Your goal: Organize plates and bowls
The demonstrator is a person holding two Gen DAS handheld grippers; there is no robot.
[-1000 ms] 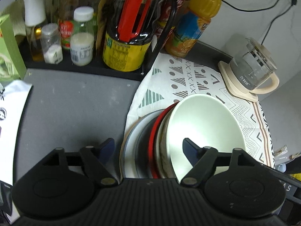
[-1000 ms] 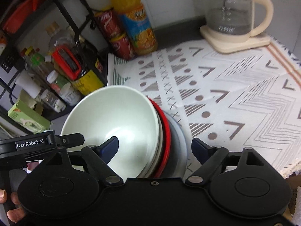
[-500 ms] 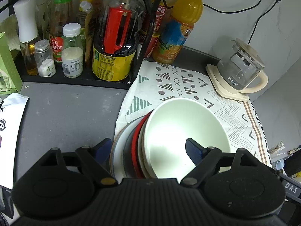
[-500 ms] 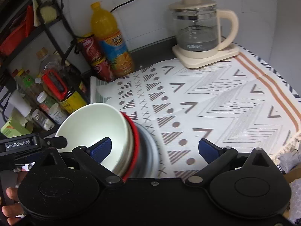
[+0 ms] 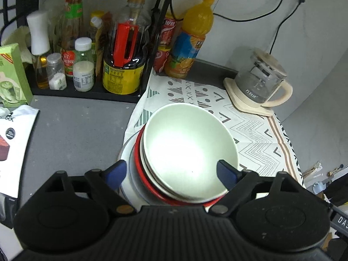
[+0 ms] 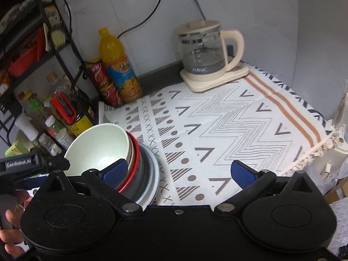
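Note:
A stack of dishes stands at the left edge of the patterned cloth (image 6: 228, 130): a pale green bowl (image 5: 187, 148) on top, a red-rimmed bowl (image 5: 139, 167) under it, and grey-white plates (image 5: 126, 152) below. In the right wrist view the green bowl (image 6: 97, 148) and the plates (image 6: 150, 174) show at lower left. My left gripper (image 5: 171, 174) is open, its blue pads on either side of the stack, just above it. My right gripper (image 6: 178, 174) is open and empty, to the right of the stack over the cloth.
A black rack (image 5: 87, 91) with sauce bottles and jars stands at the back left. An orange juice bottle (image 5: 191, 39) and red cans (image 6: 104, 82) stand at the wall. A glass kettle (image 6: 204, 52) sits at the back right. A green box (image 5: 10, 76) is at far left.
Both grippers have drawn back and risen from the stack. The right gripper has also swung right, so the stack sits at its left finger. The dishes have not moved.

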